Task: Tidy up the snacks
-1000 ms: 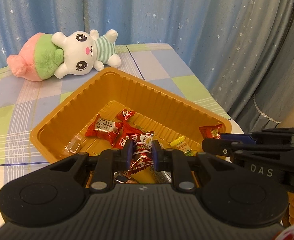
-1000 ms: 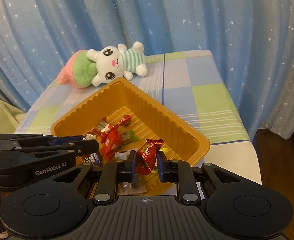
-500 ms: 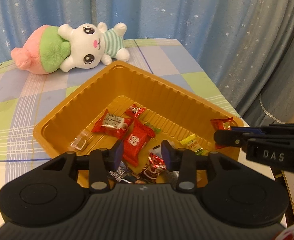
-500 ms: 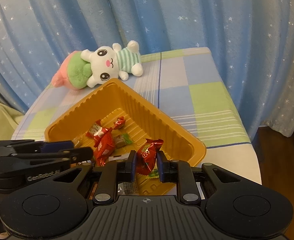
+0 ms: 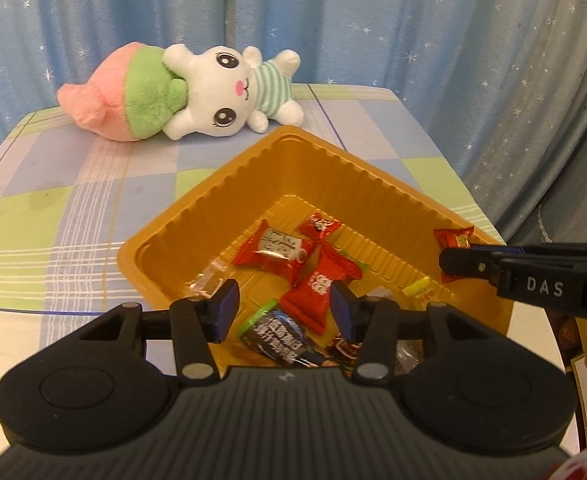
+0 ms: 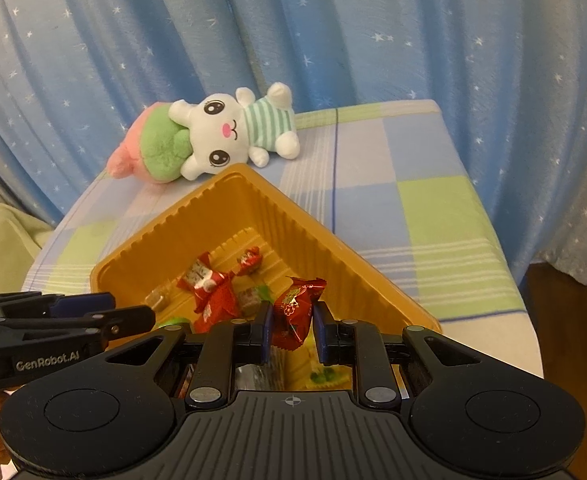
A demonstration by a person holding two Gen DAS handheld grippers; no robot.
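An orange plastic tray [image 5: 333, 176] on the checked tablecloth holds several wrapped snacks, among them red packets [image 5: 317, 280] and a dark packet [image 5: 277, 336]. My left gripper [image 5: 283, 306] is open and empty above the tray's near corner. My right gripper [image 6: 292, 326] is shut on a red snack packet [image 6: 297, 308] and holds it above the tray [image 6: 325, 248] near its right rim. The right gripper also shows in the left wrist view [image 5: 449, 258], with the red packet [image 5: 453, 236] at its tip. The left gripper shows at the left of the right wrist view [image 6: 129, 312].
A plush rabbit with a pink and green hood [image 5: 197, 92] lies on the table behind the tray, also in the right wrist view [image 6: 213, 136]. Blue star curtains [image 6: 293, 32] hang behind. The table edge drops off at the right [image 6: 509, 280].
My left gripper has opened and let its red-and-dark snack fall into the tray, then pulled back and up. My right gripper still holds its red packet over the tray.
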